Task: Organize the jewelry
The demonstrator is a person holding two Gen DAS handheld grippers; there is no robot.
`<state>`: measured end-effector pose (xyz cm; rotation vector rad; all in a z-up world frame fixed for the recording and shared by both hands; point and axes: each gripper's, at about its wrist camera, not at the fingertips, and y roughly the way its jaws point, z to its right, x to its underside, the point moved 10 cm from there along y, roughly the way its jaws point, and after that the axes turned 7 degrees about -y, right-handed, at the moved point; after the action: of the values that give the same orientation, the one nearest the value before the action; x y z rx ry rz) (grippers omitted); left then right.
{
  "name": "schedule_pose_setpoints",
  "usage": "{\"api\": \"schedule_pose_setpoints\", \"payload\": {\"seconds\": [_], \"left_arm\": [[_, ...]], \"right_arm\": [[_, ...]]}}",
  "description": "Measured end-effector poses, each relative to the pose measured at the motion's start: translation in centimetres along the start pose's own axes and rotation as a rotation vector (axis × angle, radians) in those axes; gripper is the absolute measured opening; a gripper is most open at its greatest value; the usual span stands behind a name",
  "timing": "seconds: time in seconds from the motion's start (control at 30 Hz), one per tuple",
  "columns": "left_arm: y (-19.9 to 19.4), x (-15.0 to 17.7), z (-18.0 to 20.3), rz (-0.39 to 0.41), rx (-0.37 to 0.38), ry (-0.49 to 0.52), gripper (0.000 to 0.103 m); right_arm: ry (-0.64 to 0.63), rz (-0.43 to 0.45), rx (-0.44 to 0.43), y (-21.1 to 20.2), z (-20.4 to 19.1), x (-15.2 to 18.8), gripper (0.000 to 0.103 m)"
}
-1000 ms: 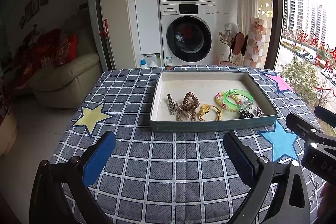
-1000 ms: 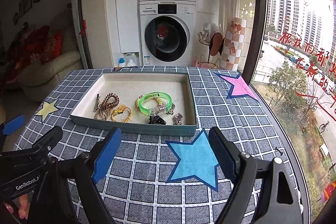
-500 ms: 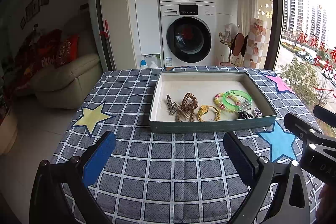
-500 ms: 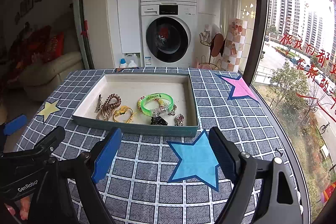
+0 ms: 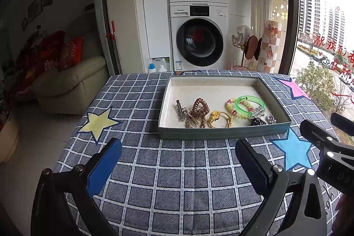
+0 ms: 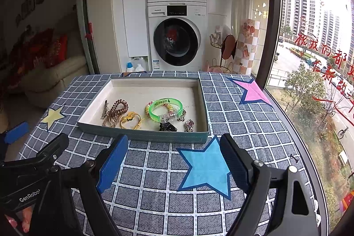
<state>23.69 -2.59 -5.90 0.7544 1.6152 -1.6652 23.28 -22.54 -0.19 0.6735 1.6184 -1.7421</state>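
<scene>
A shallow grey-green tray (image 5: 221, 133) (image 6: 143, 135) sits on the checked tablecloth. Near its front wall lie a metal hair clip (image 5: 180, 108), a brown coil hair tie (image 5: 199, 107) (image 6: 118, 108), a yellow ring-shaped piece (image 5: 218, 119) (image 6: 130, 119), a bead bracelet (image 5: 231, 106), a green bangle (image 5: 250, 104) (image 6: 166, 108), a black piece (image 6: 167, 126) and a small silver charm (image 6: 189, 125). My left gripper (image 5: 178, 166) is open and empty, in front of the tray. My right gripper (image 6: 173, 162) is open and empty, above the blue star.
The tablecloth bears a yellow star (image 5: 97, 123), a blue star (image 6: 205, 167) and a pink star (image 6: 252, 91). A washer and dryer stack (image 5: 197, 37) stands behind the table, a sofa (image 5: 73, 83) at the left, a window at the right.
Both grippers have drawn back a little from the tray and risen slightly. Both stay open and nothing in the tray has moved.
</scene>
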Motion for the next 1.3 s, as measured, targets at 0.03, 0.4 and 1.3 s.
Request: {"api": "schedule_pose_setpoints", "payload": {"seconds": [0.03,0.4,1.3], "left_arm": [[0.0,0.0,0.0,0.0,0.001,0.0,0.103],[0.1,0.2,0.1,-0.002,-0.001,0.005,0.103],[1.5,0.9,0.1,-0.042,-0.003,0.008,0.103]], "right_arm": [[0.002,0.0,-0.001,0.0,0.0,0.0,0.087],[0.006,-0.002,0.0,0.0,0.1,0.2,0.087],[0.02,-0.031,-0.01,1.1,0.0,0.9,0.087]]}}
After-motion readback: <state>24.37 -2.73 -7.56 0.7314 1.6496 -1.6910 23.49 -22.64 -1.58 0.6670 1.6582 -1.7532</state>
